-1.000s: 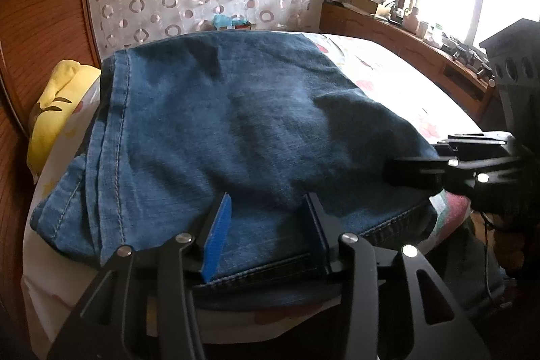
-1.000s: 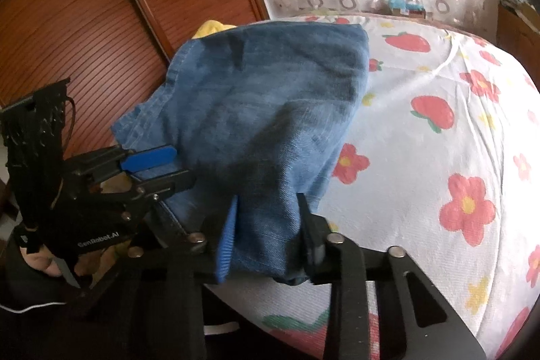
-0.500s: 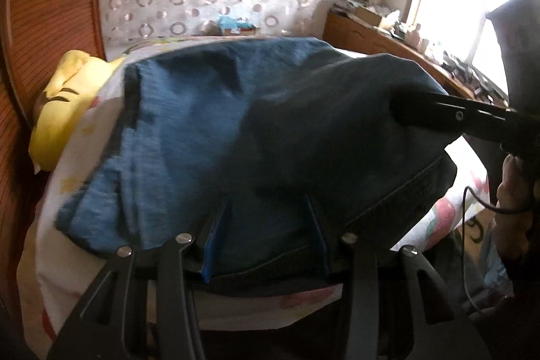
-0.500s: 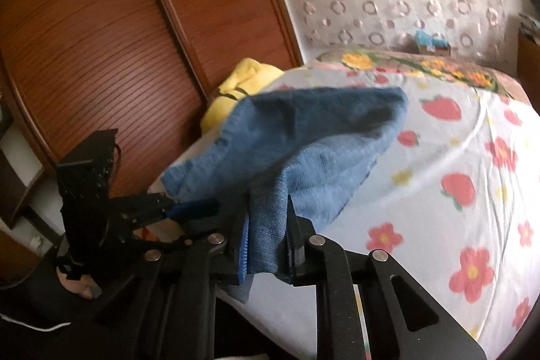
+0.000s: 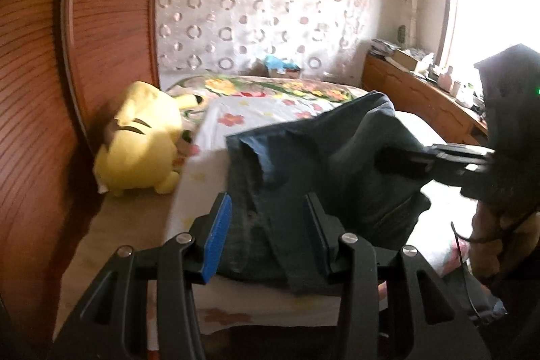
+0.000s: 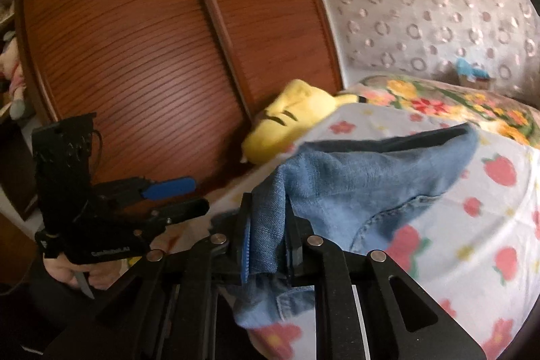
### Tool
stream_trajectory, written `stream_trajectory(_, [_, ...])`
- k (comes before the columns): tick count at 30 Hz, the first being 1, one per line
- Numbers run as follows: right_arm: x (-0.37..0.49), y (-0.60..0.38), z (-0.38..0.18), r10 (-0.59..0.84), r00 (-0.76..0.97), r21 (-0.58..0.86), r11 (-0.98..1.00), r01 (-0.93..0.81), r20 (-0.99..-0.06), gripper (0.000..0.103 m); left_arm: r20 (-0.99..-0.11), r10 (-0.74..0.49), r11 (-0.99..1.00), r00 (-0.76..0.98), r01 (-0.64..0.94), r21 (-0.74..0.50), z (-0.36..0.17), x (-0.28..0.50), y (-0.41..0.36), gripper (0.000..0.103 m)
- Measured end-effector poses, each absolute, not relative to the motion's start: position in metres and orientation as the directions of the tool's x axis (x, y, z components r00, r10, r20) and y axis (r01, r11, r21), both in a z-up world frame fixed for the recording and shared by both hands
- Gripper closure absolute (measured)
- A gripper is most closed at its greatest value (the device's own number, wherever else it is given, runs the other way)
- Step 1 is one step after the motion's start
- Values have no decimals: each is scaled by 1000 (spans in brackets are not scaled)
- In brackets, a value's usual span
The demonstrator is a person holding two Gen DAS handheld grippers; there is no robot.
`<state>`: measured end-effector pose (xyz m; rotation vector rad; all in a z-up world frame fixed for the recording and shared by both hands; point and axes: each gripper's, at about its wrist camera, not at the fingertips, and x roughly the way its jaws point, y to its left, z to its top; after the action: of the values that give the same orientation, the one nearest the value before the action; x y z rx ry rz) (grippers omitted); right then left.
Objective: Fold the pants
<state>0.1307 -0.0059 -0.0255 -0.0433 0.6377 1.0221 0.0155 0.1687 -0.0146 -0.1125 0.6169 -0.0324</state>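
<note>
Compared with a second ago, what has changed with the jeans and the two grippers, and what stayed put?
The jeans, lying spread flat on the bed earlier, now have their near end lifted and bunched. The right gripper has been closing and is now clamped on a fold of denim. The left gripper keeps its half-open width with fabric between its pads; both have risen. The yellow plush and the bed have not moved.

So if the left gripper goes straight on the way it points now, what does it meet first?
Most likely the jeans: the dark denim already lies between the fingers of the left gripper and bunches up right ahead. The flowered bed sheet comes after, though depth is unclear.
</note>
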Motion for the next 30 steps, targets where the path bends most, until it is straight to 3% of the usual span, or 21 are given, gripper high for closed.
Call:
stream_trajectory(9, [128,63,-61,778,232,257,448,-856,-583,92,-520,22,991,854,-85,-99,12,-4,205,60])
stream_trajectory(13, [127,87,-102,734,129,291,416,-862,-667,92,-513,31,991,858,-92,-94,16,-5,207,60])
stream_trajectory(17, [126,86,-110,727,126,292,420,-859,-675,91,-514,20,992,858,-81,-95,14,-1,201,60])
stream_trajectory(18, [126,84,-108,728,126,296,423,-857,-674,89,-514,16,992,858,-77,-97,14,0,201,60])
stream_trajectory(20, [125,81,-101,720,139,284,433,-856,-680,74,-514,8,993,858,-69,-101,14,3,198,60])
stream_trajectory(22, [121,74,-90,712,169,255,447,-857,-682,54,-518,-1,993,855,-60,-100,13,6,195,60])
stream_trajectory(25, [120,53,-69,729,213,239,462,-854,-650,49,-526,-15,994,850,-45,-101,12,11,188,60])
stream_trajectory(30, [133,19,-40,709,352,150,540,-828,-612,48,-548,-46,996,835,-6,-93,2,23,171,60])
